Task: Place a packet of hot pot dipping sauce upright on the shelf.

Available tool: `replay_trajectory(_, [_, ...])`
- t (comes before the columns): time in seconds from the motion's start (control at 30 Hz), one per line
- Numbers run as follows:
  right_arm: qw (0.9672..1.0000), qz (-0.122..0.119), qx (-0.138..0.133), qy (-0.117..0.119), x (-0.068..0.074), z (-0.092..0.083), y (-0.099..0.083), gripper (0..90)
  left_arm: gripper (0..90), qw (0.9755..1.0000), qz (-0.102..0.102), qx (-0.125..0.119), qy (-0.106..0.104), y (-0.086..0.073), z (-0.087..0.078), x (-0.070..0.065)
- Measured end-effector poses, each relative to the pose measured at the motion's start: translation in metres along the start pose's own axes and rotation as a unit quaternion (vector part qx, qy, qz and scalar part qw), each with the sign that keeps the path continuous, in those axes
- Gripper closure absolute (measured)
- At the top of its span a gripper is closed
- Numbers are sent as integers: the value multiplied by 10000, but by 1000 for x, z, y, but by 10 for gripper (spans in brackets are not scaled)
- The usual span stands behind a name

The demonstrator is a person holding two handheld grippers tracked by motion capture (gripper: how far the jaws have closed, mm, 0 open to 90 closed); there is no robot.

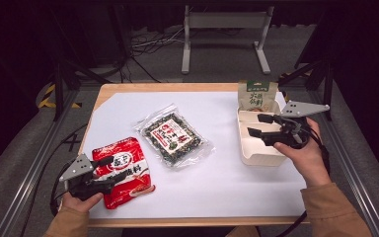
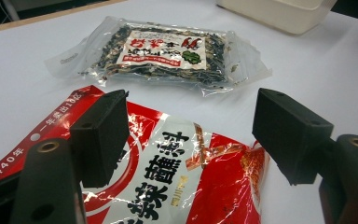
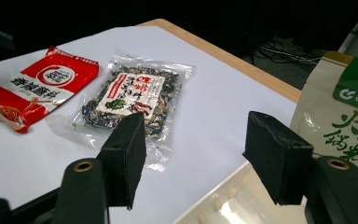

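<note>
The left tool (image 2: pixel 191 135) hangs with jaws spread wide over a red sauce packet (image 2: pixel 168 182) on the white desk (image 2: pixel 307 70), a clear bag of dried mix (image 2: pixel 163 53) lying beyond.

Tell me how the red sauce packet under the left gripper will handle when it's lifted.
The red sauce packet lies flat with a creased, glossy film, so it will likely sag when gripped at one edge. The shiny surface may be slippery. It looks thin, so probably light. The left gripper has its jaws open above it.
</note>
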State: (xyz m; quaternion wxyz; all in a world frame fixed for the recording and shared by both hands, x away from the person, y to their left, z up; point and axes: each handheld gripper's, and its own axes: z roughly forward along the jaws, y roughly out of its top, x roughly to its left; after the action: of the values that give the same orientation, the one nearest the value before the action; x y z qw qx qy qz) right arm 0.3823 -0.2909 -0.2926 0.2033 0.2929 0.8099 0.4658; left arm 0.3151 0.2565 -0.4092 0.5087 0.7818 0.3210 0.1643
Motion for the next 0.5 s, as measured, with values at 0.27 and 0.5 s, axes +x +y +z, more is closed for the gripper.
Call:
replay_trajectory(0.27, [9999,39,67,89,14,5,-17,381,277,10000,-88,1,14,1,3,-1])
replay_trajectory(0.5, [9998,93,54,176,22,13,-30,384,256,9999,-105,-63,53,1,2,2])
